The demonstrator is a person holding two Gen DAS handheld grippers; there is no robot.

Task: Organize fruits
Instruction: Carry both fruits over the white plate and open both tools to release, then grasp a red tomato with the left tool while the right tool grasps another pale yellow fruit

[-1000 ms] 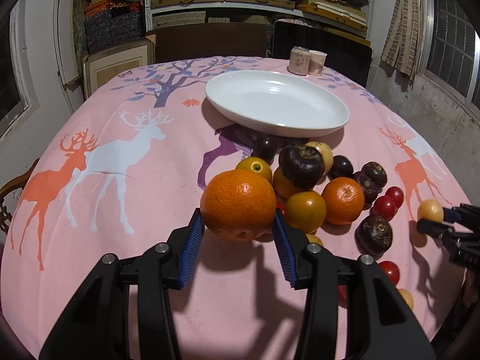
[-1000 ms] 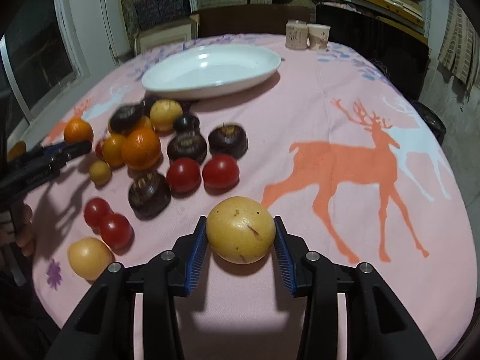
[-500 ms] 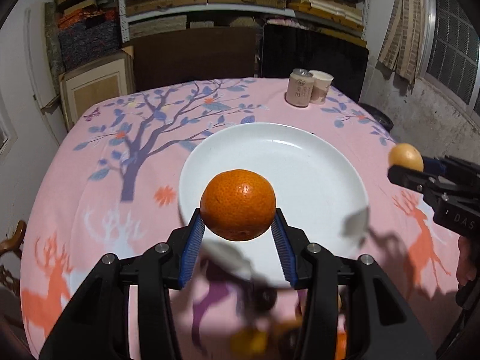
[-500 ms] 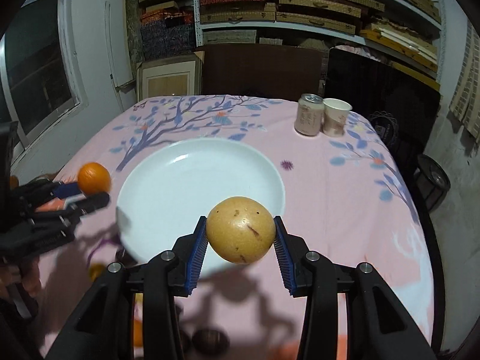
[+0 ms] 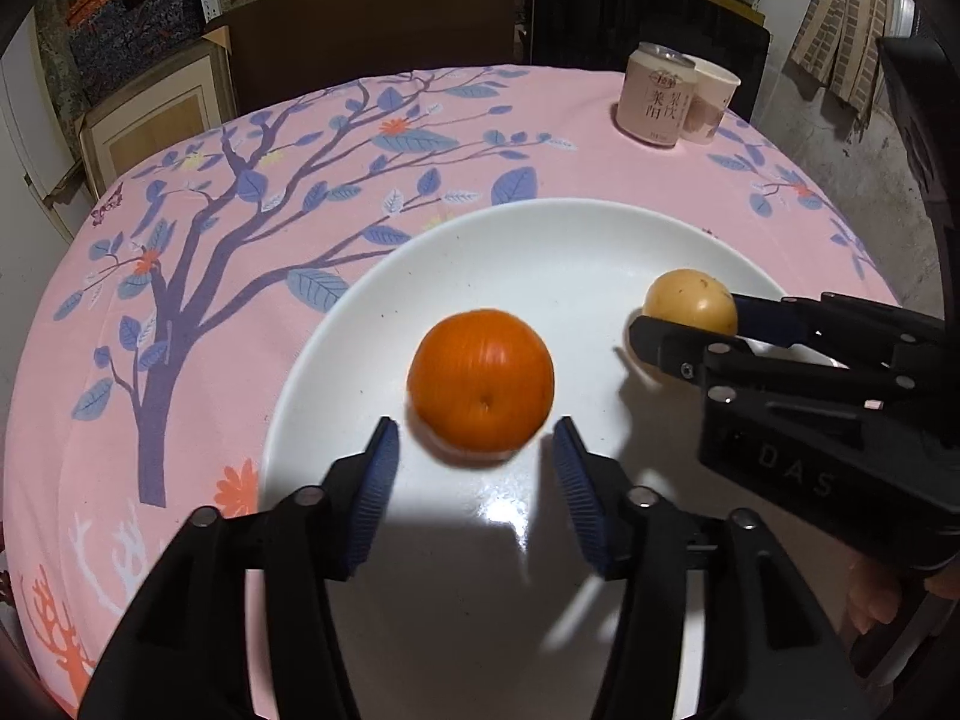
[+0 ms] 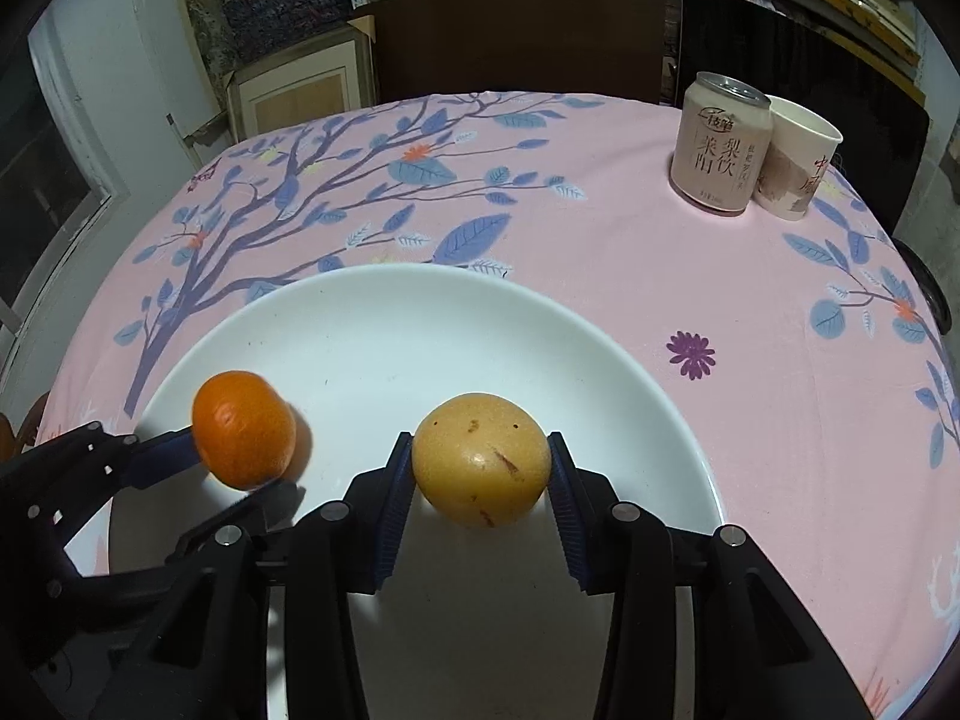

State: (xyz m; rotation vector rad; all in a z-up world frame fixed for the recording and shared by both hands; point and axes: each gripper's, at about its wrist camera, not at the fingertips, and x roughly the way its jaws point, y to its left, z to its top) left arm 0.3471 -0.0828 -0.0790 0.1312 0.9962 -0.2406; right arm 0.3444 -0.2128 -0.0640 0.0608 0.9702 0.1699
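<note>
Over the round white ceramic plate (image 5: pixel 372 324), the left gripper (image 5: pixel 476 450), jaws just parted, frees the blurred round orange tangerine (image 5: pixel 480 389); the right gripper (image 6: pixel 480 474), loosening, still touches the speckled yellow fruit (image 6: pixel 480 459).

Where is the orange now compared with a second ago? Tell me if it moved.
Yes. The orange went from the fruit pile onto the white plate; the left gripper jaws have just been opening, clear of it.

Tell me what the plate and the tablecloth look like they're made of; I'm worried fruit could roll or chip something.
The plate looks like glazed white ceramic or perhaps melamine: smooth, glossy, with a bright glare patch near the left gripper. The tablecloth looks like soft matte printed fabric, pink with tree and leaf patterns, showing no shine.
</note>
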